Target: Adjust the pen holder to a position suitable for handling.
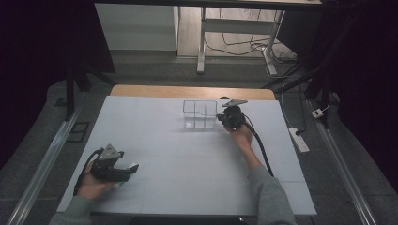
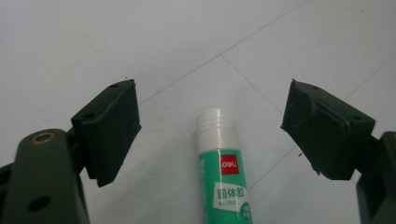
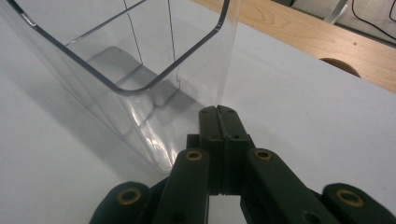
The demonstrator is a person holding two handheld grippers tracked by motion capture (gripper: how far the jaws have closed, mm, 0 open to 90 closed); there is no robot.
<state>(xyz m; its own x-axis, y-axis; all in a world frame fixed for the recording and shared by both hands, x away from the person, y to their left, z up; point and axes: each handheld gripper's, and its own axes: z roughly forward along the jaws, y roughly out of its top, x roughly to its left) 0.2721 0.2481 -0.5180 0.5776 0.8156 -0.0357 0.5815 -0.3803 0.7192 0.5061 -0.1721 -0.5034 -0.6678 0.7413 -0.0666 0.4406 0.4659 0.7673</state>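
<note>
Dim room behind, cables and desk legs on the floor; nearer, a wooden table [image 1: 192, 91] covered by a white sheet [image 1: 187, 178] ruled with faint lines.

Toward the far edge of the sheet, a clear box [image 1: 200, 114] with inner dividers, upright and empty as far as can be seen. Thin, stiff, see-through walls: likely light, slick, liable to slide or tip if tugged from one side. Best taken by the rim of a wall, pinched flat, not by a rounded corner.

At that box's right side, right gripper [image 1: 224, 118], jaws brought fully together, apparently with the thin wall's edge nipped between the tips. Hard to be sure from the right gripper view, since the clear plastic all but vanishes at the seam.

Near the front left corner, left gripper [image 1: 126, 169], resting low on the sheet, jaws spread wide.

Between those jaws but apart from both pads, a glue stick [image 2: 223, 172]: green label, white cap, lying flat, cap pointing away from the hand. Small, light, rigid round barrel; smooth plastic, prone to roll or squirt out of a skewed pinch. Best squeezed across the labelled body at mid-length, pads square to the barrel, not on the narrower ribbed cap.
</note>
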